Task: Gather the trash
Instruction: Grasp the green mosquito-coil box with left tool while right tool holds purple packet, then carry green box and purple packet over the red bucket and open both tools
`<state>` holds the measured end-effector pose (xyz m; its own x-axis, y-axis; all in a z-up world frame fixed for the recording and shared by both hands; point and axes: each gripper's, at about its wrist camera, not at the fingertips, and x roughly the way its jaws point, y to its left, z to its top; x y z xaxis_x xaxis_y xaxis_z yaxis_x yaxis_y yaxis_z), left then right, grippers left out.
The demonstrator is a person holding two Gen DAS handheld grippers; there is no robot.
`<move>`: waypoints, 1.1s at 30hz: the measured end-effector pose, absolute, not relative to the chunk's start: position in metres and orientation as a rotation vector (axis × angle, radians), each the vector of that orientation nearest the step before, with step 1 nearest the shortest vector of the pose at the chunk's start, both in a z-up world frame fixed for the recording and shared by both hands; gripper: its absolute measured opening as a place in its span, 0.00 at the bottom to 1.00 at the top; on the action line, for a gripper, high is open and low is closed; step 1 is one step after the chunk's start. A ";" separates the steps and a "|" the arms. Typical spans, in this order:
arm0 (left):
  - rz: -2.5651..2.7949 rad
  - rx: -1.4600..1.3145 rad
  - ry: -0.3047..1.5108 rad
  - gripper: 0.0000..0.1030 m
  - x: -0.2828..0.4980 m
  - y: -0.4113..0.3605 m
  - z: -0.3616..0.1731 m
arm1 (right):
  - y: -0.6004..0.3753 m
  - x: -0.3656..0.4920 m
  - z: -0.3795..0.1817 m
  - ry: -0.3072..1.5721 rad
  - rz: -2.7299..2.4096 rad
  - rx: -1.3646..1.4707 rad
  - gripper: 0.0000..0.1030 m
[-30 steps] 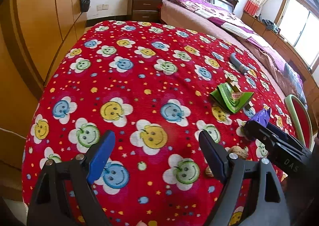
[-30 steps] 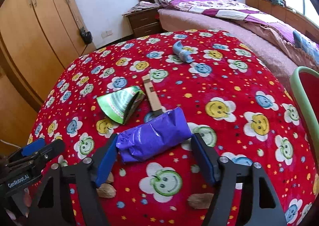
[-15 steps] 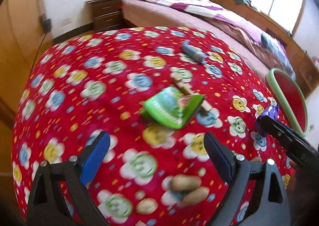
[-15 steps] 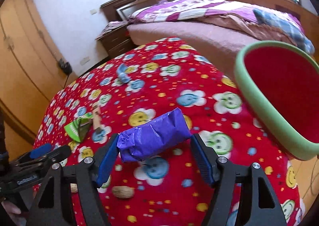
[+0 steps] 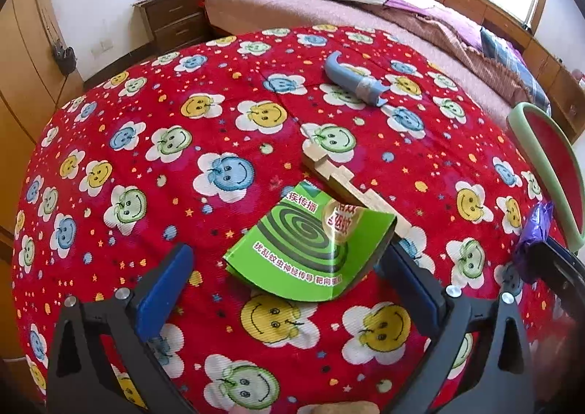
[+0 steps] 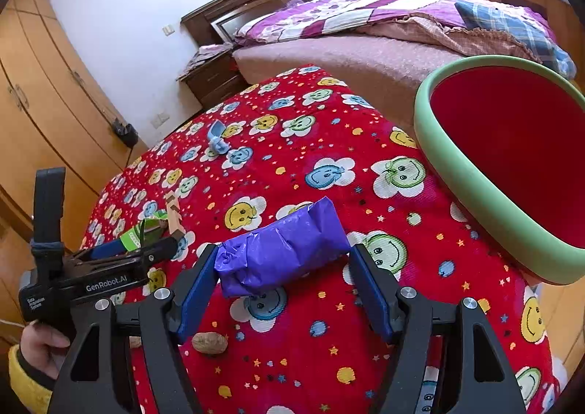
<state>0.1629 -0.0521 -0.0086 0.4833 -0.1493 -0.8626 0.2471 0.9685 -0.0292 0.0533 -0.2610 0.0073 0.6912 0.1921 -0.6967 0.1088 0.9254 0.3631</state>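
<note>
Between the right fingers: the purple wrapper (image 6: 281,255) is clamped, its two ends pressed against the blue pads, held above the red smiley-flower tablecloth (image 6: 329,359).
Right gripper (image 6: 283,289): closed on the purple wrapper, just beside the green-rimmed red basin (image 6: 471,172) at the tabletop's right edge; the wrapper is short of the rim, not over the basin.
Left gripper (image 5: 292,289): fingers spread wide, gripping nothing.
Green mosquito-coil box (image 5: 310,249): flattened, lying on the tabletop between the left fingers; its right corner is at the right pad, whether touching I cannot tell, and its left edge is clear of the left pad.
Wooden piece (image 5: 351,187): lies touching the box's far edge, angled toward the tabletop's middle.
Blue-grey tube (image 5: 353,83): lies toward the tabletop's far edge, well apart from both grippers.
Walnut (image 6: 209,342): on the cloth below the right gripper's left finger.
</note>
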 end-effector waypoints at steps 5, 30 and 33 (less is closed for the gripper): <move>-0.234 0.115 1.093 0.99 0.168 -0.055 -0.009 | -0.262 0.052 0.007 0.810 0.051 0.410 0.71; -0.421 0.001 0.886 0.50 0.099 -0.078 0.041 | -0.309 -0.006 0.044 0.669 -0.016 0.484 0.71; -0.462 -0.007 0.869 0.50 0.091 -0.091 0.050 | -0.321 -0.014 0.050 0.642 -0.044 0.490 0.71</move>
